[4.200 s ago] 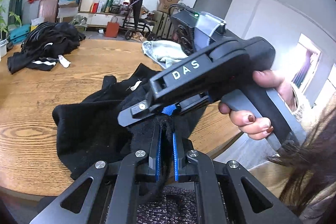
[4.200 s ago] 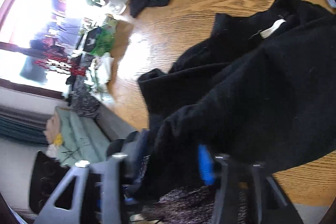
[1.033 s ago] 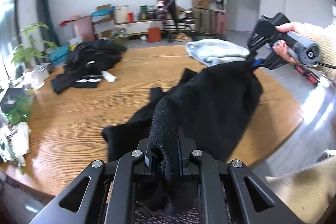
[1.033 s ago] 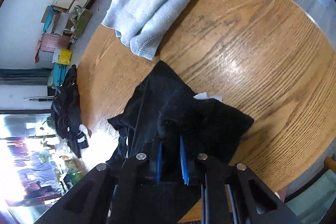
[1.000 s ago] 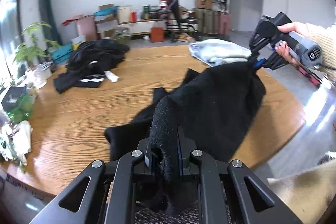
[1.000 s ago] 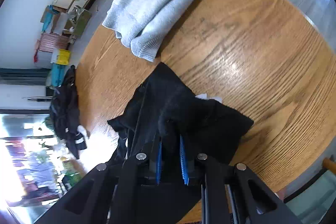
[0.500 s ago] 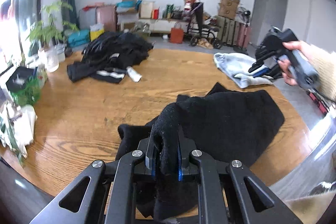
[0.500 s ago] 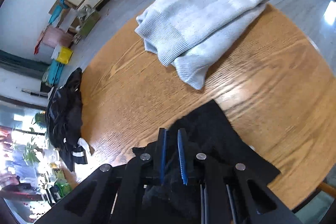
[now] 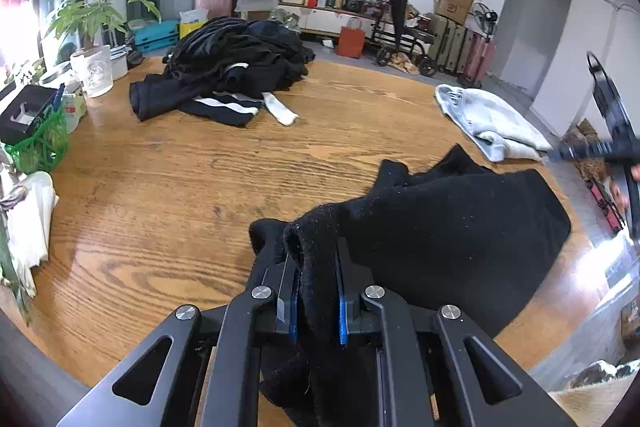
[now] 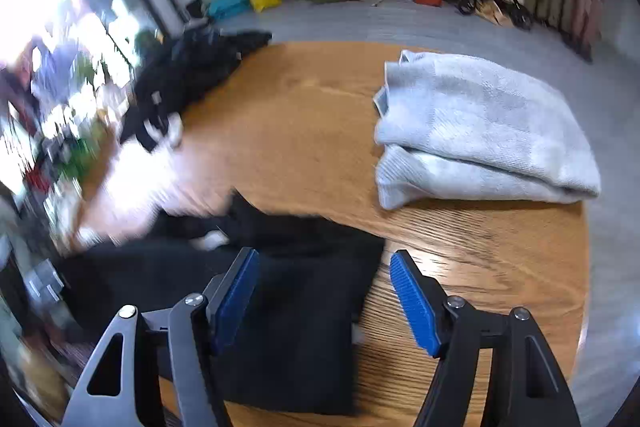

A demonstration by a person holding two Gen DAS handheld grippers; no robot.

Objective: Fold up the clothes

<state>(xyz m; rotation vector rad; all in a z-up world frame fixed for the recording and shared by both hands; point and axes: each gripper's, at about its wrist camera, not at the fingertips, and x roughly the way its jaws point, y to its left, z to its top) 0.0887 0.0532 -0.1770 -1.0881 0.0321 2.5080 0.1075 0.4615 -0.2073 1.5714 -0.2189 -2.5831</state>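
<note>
A black garment (image 9: 452,219) lies spread on the round wooden table (image 9: 180,179), near its front right edge. My left gripper (image 9: 316,267) is shut on a bunched edge of it. My right gripper (image 10: 324,263) is open and empty, with its jaws wide apart just above the garment (image 10: 296,311). In the left wrist view the right gripper (image 9: 612,143) shows blurred at the far right edge.
A folded light grey sweater (image 10: 480,131) lies on the table to the right, also in the left wrist view (image 9: 488,119). A heap of black clothes (image 9: 232,75) sits at the far left. Potted plants and cups (image 9: 92,67) line the left edge.
My right gripper has let go of the black garment, opened and pulled away. The garment has settled flat on the table. My left gripper still holds its edge.
</note>
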